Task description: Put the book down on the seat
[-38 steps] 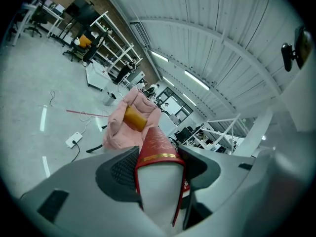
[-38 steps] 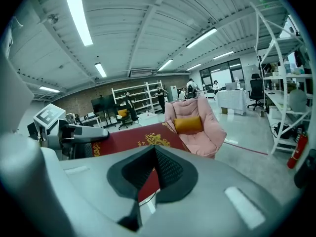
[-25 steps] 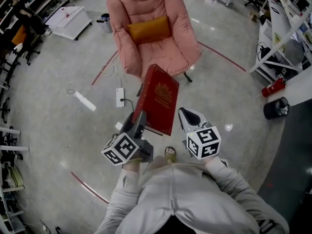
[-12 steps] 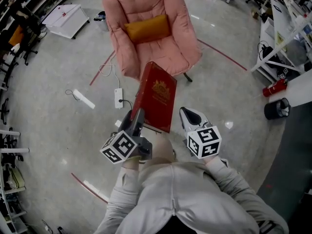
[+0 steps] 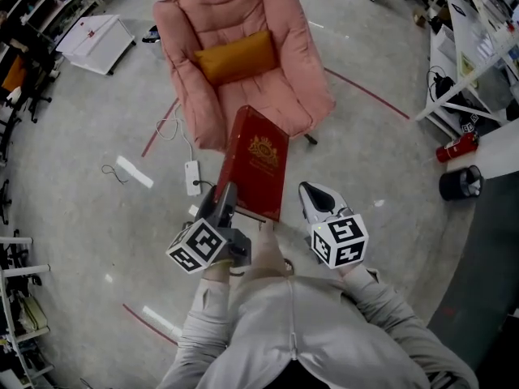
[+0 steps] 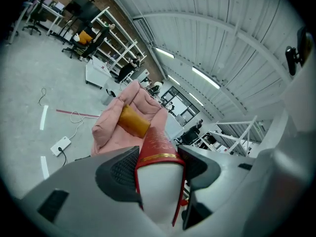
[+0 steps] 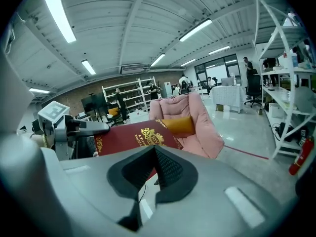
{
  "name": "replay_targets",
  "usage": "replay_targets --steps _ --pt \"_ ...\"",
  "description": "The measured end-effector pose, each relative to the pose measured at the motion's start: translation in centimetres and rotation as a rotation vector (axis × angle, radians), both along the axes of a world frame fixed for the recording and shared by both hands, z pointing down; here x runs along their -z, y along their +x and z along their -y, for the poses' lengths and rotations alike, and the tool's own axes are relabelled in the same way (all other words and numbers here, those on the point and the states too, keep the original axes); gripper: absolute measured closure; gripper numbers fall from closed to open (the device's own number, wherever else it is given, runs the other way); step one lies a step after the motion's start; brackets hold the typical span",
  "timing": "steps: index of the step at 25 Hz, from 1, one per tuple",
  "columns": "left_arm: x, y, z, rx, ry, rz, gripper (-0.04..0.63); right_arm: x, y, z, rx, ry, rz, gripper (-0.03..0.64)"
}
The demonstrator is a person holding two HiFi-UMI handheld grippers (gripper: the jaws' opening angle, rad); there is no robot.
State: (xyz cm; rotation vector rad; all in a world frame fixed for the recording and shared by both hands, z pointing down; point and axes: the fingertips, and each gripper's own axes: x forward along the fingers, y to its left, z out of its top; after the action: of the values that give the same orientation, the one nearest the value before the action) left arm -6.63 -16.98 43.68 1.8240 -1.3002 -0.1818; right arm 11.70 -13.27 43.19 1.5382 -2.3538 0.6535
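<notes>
A thick red book (image 5: pixel 255 164) with a gold crest stands tilted in front of me, its top end toward the pink armchair (image 5: pixel 284 96). My left gripper (image 5: pixel 226 199) is shut on the book's near lower edge. In the left gripper view the book (image 6: pixel 159 144) sits clamped between both jaws, page edge toward the camera. An orange cushion (image 5: pixel 235 57) lies against the chair's back. The seat in front of it is bare. My right gripper (image 5: pixel 313 194) hangs beside the book's right edge, shut with nothing in it. The right gripper view shows the book's cover (image 7: pixel 131 137) and the armchair (image 7: pixel 205 132) beyond it.
A white power strip (image 5: pixel 191 177) with its cable lies on the floor left of the chair. A white box (image 5: pixel 91 40) stands at the far left. White shelving (image 5: pixel 470 47), a red fire extinguisher (image 5: pixel 454 147) and a black bin (image 5: pixel 460 182) are at the right.
The armchair has come a little nearer and shifted left in the head view as the person steps toward it. The book stays in the left gripper, slightly more upright.
</notes>
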Motion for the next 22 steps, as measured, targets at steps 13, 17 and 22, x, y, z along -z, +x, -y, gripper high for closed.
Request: replay_targets --steps 13,17,22 --pt "-4.4 1.4 14.4 0.007 -0.071 0.018 0.348 -3.5 0.1 11.7 -0.015 -0.083 -0.003 0.618" --pt "-6.3 2.3 18.2 0.009 -0.090 0.020 0.348 -5.1 0.3 14.7 -0.017 -0.106 -0.014 0.618" --pt "-9.1 3.1 22.7 0.016 -0.115 0.021 0.348 -7.5 0.6 18.2 -0.029 -0.142 -0.030 0.617"
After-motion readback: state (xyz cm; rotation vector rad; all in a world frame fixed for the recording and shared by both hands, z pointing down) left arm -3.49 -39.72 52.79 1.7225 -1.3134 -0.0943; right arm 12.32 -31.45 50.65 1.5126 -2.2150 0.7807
